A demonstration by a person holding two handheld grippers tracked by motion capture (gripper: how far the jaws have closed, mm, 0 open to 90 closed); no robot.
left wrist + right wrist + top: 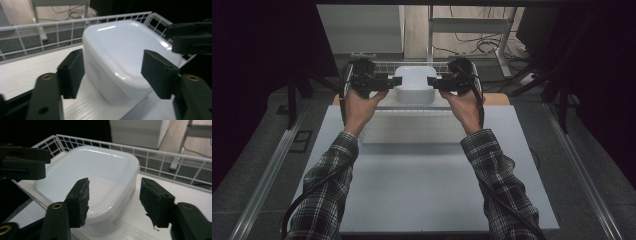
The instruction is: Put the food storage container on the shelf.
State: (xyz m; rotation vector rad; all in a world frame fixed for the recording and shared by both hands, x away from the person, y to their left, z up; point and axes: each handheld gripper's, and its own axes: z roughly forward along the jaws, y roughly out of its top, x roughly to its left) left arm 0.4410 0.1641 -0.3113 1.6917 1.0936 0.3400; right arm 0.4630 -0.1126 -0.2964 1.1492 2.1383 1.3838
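A white lidded plastic container stands on the white floor of a wire basket at the table's far end. My left gripper is at the container's left side and my right gripper at its right side. In the left gripper view the container has one corner between the spread jaws of my left gripper, whose pads do not press it. In the right gripper view my right gripper straddles another corner of the container, with its right pad clear of the wall.
The basket's white wire rail runs behind the container, as the right gripper view also shows. A pale flat board lies in front of the basket on the grey table. Cables and a metal frame lie on the floor beyond.
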